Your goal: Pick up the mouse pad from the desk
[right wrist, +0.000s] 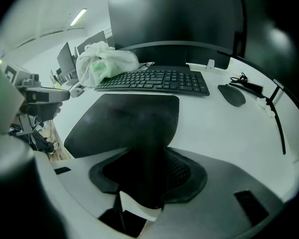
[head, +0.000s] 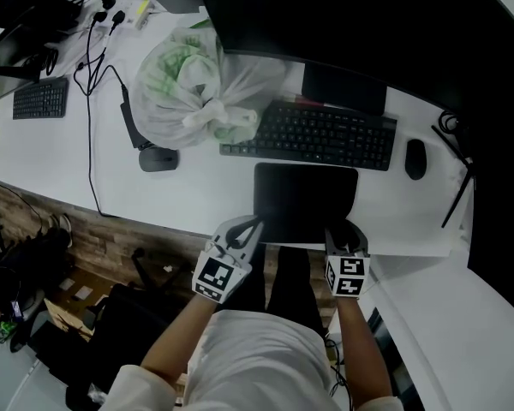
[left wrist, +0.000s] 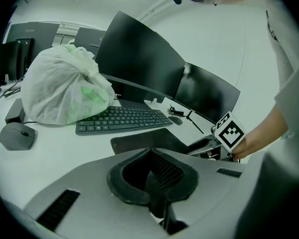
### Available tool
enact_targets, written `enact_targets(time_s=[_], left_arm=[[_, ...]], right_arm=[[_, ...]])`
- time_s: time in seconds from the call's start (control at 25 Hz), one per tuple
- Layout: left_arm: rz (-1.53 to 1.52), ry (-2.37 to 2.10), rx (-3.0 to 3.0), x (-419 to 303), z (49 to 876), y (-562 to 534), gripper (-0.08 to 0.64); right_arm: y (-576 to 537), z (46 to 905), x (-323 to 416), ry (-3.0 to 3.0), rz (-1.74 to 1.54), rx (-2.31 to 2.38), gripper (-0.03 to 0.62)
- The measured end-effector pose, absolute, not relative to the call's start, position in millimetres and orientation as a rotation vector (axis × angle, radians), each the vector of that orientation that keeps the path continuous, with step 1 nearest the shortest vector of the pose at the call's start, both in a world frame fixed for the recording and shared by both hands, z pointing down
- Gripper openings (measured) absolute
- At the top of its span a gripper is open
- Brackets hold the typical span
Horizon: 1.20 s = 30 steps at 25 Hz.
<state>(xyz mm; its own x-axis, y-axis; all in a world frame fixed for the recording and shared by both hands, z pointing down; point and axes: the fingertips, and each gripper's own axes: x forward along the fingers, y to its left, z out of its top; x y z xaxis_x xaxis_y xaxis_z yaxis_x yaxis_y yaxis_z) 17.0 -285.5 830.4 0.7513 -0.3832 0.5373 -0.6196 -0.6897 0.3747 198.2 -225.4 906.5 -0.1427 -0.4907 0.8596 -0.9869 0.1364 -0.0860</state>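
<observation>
Mouse pad (head: 304,199): plain black and matte, a thin rectangle with rounded corners. It lies flat, and a faint grey sheen shows on its top in the right gripper view.
Where it lies: on the white desk (head: 188,191), just near of the black keyboard (head: 313,135), with its near edge along the desk's near edge.
My right claw (head: 347,234): tipped down over the pad's near right corner. My jaws stand parted with the pad's edge between them, and I see no pinch on it.
My left claw (head: 255,226): clenched on nothing, with its tip just beside the pad's near left corner.
Around it: a black mouse (head: 415,157) sits far right of the pad, and a knotted white plastic bag (head: 188,84) stands far left, touching the keyboard's left end.
</observation>
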Motion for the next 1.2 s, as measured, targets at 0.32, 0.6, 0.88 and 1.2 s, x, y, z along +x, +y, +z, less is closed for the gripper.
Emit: enact_targets(time_s=[0.32,0.6,0.88,1.2], left_arm=[[0.57,-0.773,2.422,5,815,-289,0.017],[0.543,-0.784,2.445,-7,787,-293,0.016],[0.507,-0.764,2.492,-14,750,-296,0.015],[0.464,-0.772,2.542,-28,710,-297,0.017]], right_arm=[[-223,901,182,-1.77,1.013,1.42,0.067],[-227,864,169,-1.857,1.071,1.427,0.044],[-241,809,151,-1.974,1.055,1.436,0.044],[-250,744,133,-2.081,0.96,1.477,0.044]])
